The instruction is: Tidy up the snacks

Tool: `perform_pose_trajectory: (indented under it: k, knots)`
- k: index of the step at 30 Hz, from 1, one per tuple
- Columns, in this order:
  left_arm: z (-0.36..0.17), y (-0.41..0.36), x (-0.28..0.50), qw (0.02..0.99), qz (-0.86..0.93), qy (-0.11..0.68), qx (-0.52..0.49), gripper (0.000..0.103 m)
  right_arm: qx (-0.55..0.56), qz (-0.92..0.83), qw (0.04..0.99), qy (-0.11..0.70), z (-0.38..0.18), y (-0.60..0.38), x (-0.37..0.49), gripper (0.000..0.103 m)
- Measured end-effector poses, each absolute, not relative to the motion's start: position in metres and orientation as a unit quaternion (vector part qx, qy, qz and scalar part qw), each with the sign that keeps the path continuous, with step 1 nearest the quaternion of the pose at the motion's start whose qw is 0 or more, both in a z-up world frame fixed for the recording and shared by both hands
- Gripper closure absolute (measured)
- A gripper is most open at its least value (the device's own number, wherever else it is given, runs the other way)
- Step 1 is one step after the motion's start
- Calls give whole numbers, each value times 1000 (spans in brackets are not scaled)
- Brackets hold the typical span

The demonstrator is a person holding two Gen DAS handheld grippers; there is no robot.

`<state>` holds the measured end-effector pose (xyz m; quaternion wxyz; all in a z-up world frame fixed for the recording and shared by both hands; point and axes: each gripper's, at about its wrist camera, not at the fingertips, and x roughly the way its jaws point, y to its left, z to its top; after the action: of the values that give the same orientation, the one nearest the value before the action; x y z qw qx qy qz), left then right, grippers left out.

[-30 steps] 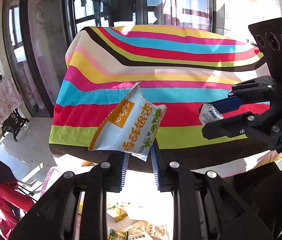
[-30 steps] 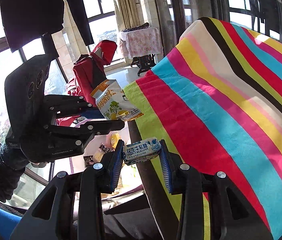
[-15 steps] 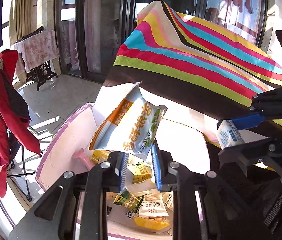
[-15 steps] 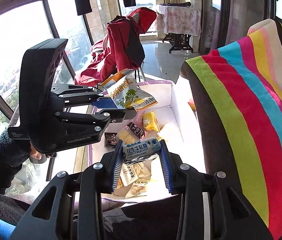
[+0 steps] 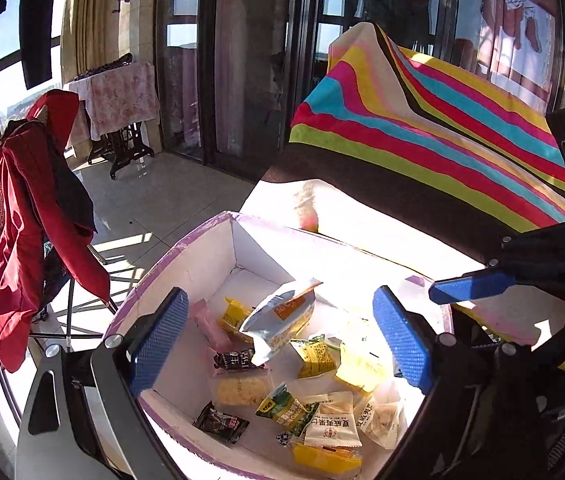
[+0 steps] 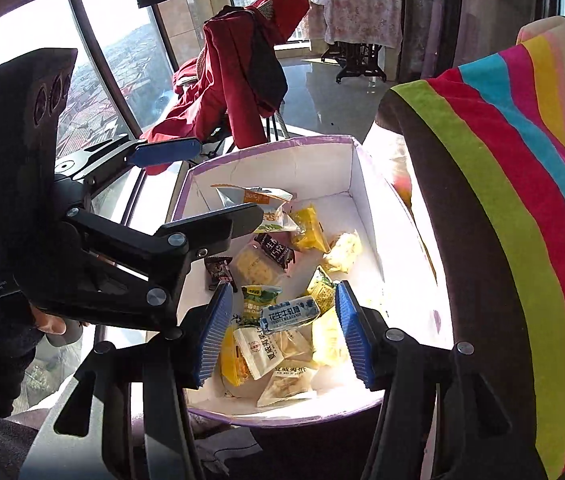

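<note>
I am over the white cardboard box with the purple rim [image 5: 186, 248], which sits low beside the bench draped in a rainbow-striped cloth [image 5: 434, 136]; the box already holds a loose heap of small wrapped snacks.

To finish this drop well, I judge both claws should stay centred over the box's open floor, spread fully before I lift, and rise straight up so no wrapper snags a blue pad or gets flicked over the rim.

The left claw [image 5: 278, 340] is released and its jaws are opening wide; the white crinkled pouch with an orange label [image 5: 278, 320] is between them but free of both pads, tipped above the heap near the box's far-left corner. The right claw [image 6: 280, 322] is also opening; the small blue-and-white peanut milk candy bar [image 6: 290, 314] lies between its pads, clear of both, over the packets at the box's near edge. Whether it has landed or is falling I cannot tell.

Half a second earlier both claws were clenched, the left on the pouch and the right on the candy bar. A full second earlier they held these over the striped bench, with the box out of the left view.
</note>
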<state>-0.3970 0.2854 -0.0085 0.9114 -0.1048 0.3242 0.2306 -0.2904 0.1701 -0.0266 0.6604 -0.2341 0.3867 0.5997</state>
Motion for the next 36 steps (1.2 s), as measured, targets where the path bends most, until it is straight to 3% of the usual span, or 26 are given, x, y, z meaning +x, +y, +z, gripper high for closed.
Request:
perform_pose_trajectory:
  k: [6,8,11,16,22,36]
  knots:
    - [30,285,-414,909,319,247,-100,2,-218,582,670,406,-28,164,-287,16]
    - [41,286,-421,907,333,226,-122,2,-212,578,674,409,-27,161,-288,16]
    - [37,299,-419,887,350,255,-162,2,-193,560,681,430,-29,162,-284,16]
    - [-9,310,-397,843,331,370,-207,2,-169,512,679,498,-48,163,-276,16]
    - [-77,314,-373,752,320,514,-260,2,-234,443,681,535,-91,166,-280,16]
    - [-79,303,-357,764,301,513,-252,2,-234,433,688,534,-98,164,-279,16]
